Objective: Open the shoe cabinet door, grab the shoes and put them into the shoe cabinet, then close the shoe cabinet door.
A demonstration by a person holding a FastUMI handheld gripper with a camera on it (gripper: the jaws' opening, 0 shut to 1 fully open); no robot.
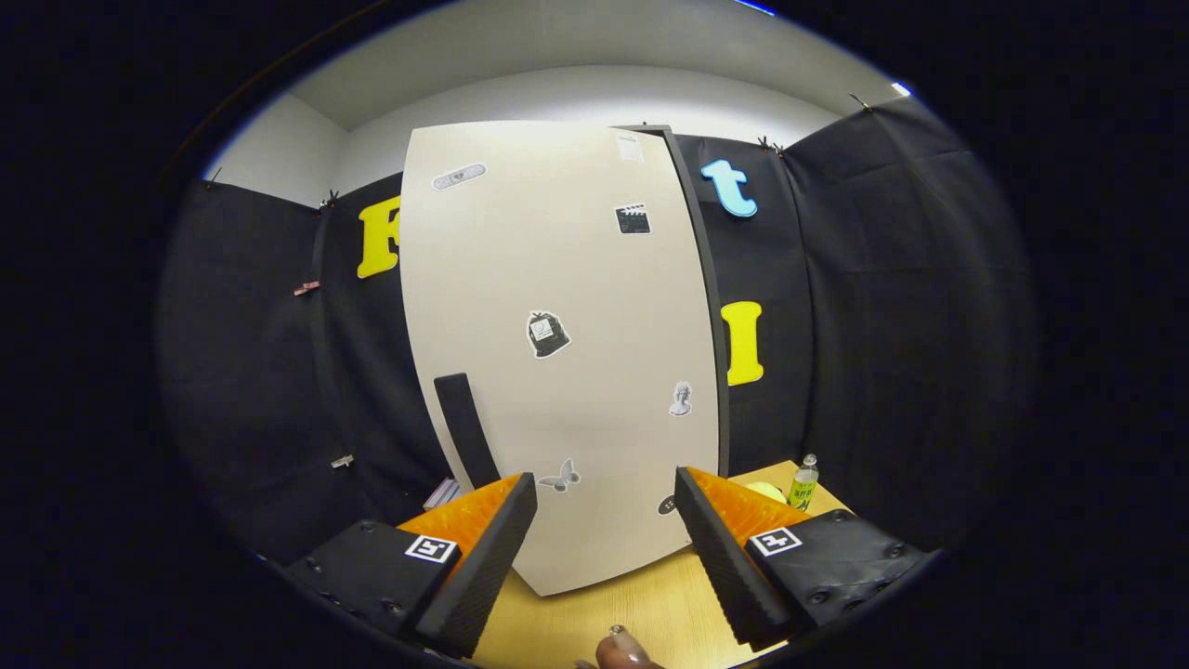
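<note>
Hand-held gripper (pixel 606 520): fingers spread wide, nothing between them, touching nothing; it is held above the wooden bench (pixel 641 604), facing the shoe cabinet door (pixel 557 353). Shoe cabinet door: pale, tall panel standing on the bench just ahead of the fingers, its lower edge showing in the gap between them; a dark vertical handle (pixel 464 427) sits near its lower left side, just beyond the left finger; several small stickers (pixel 548 333) dot its face. A dark cabinet frame edge (pixel 711 307) shows along the door's right side; whether the door is fully closed cannot be told. Cabinet interior hidden. Bottle (pixel 803 480): small, clear, green-labelled, upright at the bench's far right corner, beside a pale yellowish object (pixel 766 490). Fingertip (pixel 620 650) of a person at the bench's near edge.
</note>
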